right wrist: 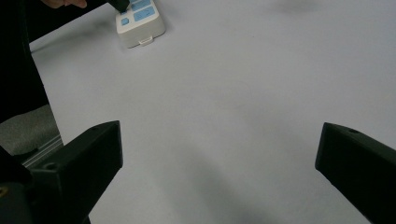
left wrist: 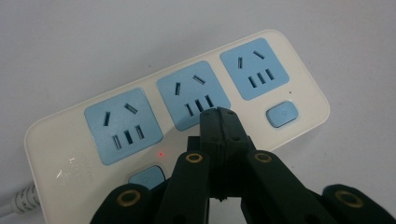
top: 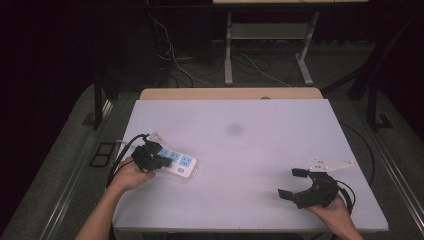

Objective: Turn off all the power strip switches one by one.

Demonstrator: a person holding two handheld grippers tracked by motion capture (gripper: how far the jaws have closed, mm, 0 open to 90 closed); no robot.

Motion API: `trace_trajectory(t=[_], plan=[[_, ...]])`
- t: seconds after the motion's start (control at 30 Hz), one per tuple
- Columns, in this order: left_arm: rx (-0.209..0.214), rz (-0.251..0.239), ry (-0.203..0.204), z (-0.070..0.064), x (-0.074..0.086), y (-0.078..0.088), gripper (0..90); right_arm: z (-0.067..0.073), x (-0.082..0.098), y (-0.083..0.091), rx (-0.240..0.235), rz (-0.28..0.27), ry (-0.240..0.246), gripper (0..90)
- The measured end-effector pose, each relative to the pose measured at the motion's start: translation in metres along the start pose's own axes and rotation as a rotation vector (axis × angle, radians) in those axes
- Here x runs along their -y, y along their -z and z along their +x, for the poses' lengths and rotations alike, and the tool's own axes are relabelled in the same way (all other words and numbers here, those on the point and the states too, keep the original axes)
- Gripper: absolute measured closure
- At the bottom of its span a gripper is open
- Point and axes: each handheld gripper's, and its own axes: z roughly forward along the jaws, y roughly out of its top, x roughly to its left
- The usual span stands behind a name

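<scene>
Left gripper [left wrist: 218, 114] jaws pressed together, tip over power strip [left wrist: 177, 116] middle socket, likely to poke switch. Right gripper [top: 296, 183] spread wide, idle near right.

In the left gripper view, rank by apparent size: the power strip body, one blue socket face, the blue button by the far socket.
1. Power strip body, largest.
2. Blue socket face; the three faces look alike.
3. Blue button, smallest.
</scene>
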Motion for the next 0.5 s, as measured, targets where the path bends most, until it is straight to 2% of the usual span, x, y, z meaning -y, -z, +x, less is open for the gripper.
trace_trajectory(t=[0.37,0.43,0.5], plan=[[0.001,0.008,0.008,-0.0001,-0.0012,0.0005,89.3,-0.0001,0.0000,0.0005,-0.001,-0.002,-0.003,0.5],[0.008,-0.008,0.014,0.0002,-0.0025,0.0043,89.3,-0.0004,0.0001,0.0007,-0.001,-0.004,-0.004,0.5],[-0.005,0.012,-0.005,-0.0006,-0.0025,0.0048,89.3,-0.0006,0.0001,0.0006,-0.001,-0.004,-0.005,0.5]])
